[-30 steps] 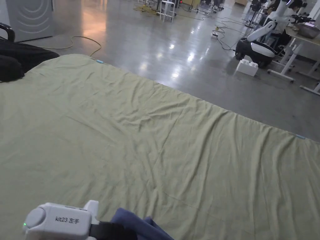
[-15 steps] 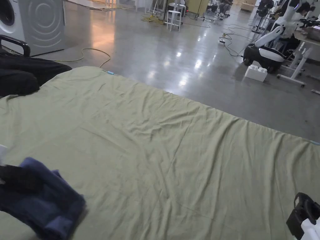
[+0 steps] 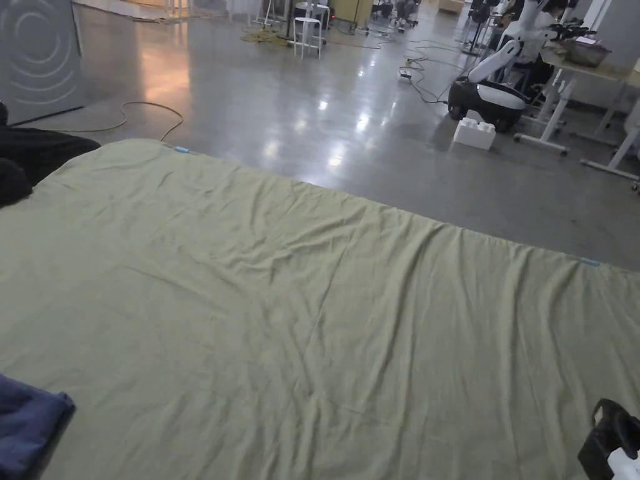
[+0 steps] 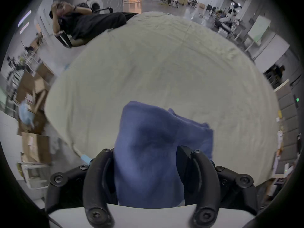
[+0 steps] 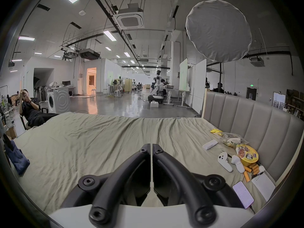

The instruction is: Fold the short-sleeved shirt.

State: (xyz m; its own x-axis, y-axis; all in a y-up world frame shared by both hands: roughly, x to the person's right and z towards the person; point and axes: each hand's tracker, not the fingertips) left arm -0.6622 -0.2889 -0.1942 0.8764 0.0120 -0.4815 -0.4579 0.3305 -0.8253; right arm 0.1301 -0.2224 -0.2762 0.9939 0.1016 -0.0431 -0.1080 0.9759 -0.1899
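Left gripper (image 4: 145, 151) jaws clamping bunched blue shirt (image 4: 158, 146) over bed (image 4: 164, 67) corner; right gripper (image 5: 151, 145) hovering mid-bed, jaws closed, gripping nothing

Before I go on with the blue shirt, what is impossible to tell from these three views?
- Blue shirt: bunched and motion-blurred in the left gripper view, so sleeves and collar are unreadable; the head view's bottom-left edge cuts it off.
- Left tool: cloth fills the gap between its jaws, so a real pinch cannot be confirmed.
- Right tool: jaws together, empty; the head view's corner crops it.
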